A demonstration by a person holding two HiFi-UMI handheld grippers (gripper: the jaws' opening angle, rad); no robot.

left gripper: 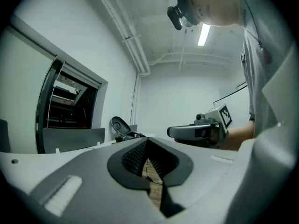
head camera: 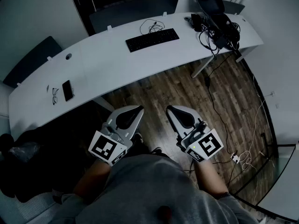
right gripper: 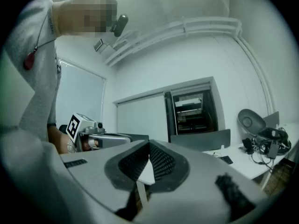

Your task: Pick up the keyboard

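Observation:
A black keyboard (head camera: 152,39) lies on the long curved white desk (head camera: 107,64), near its far middle, with its cable looping behind it. Both grippers hang close to my body over the wooden floor, well short of the desk. My left gripper (head camera: 138,109) is shut with nothing in it, and my right gripper (head camera: 170,109) is shut and empty too. In the left gripper view the jaws meet at the tip (left gripper: 147,140) and the right gripper (left gripper: 196,132) shows beside it. The keyboard's end (right gripper: 227,159) appears at the right of the right gripper view.
A black phone (head camera: 67,90) and a pair of glasses (head camera: 55,95) lie on the desk's left part. A tangle of cables and dark gear (head camera: 216,29) sits on its right end. More cables and a white plug (head camera: 235,158) trail over the wooden floor (head camera: 187,90).

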